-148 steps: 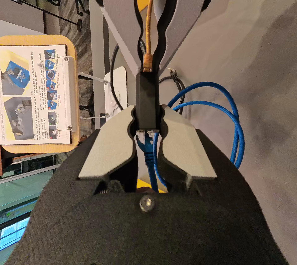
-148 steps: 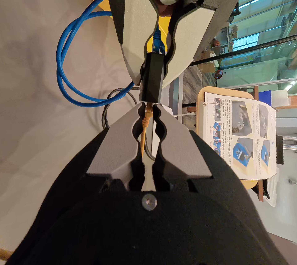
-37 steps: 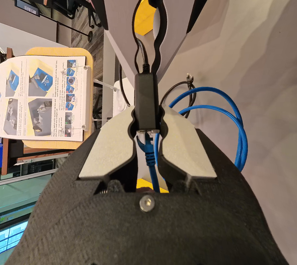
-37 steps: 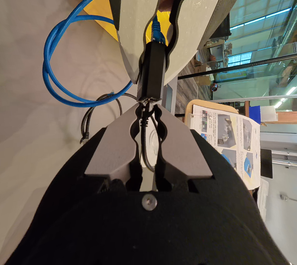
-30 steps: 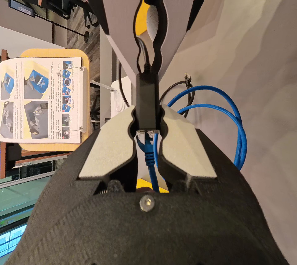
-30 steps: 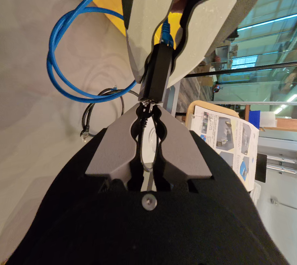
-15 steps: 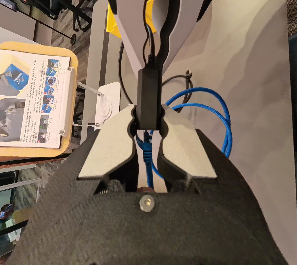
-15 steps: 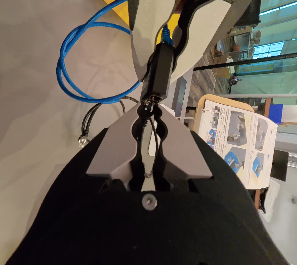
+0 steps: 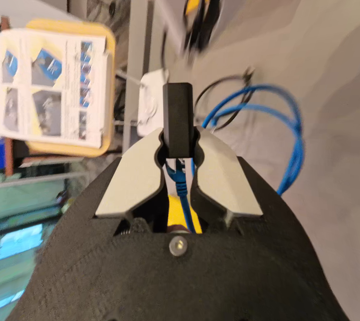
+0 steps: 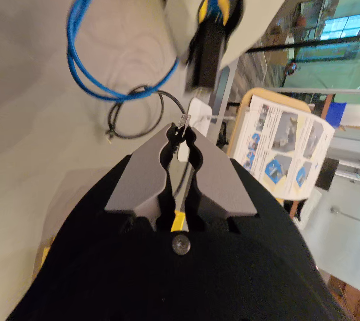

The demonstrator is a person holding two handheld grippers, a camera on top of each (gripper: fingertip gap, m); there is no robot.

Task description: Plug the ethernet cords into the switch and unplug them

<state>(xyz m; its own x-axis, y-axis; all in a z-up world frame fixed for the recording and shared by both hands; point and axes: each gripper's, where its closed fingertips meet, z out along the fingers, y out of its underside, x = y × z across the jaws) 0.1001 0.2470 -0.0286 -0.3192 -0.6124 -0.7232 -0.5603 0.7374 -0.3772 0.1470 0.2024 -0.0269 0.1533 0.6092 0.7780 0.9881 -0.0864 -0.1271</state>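
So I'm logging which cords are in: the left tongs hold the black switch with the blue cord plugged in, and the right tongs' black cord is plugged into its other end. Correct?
Not quite. The black cord is unplugged: the right wrist view shows its clear plug free at the right tongs, apart from the switch. The left tongs do hold the switch with the blue cord plugged in.

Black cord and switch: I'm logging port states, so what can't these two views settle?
- Switch far port: left wrist view shows only its top; right wrist view blurs it.
- Blue cord seating: left gripper fingers hide the port.
- Black cord latch: too small at the right gripper.
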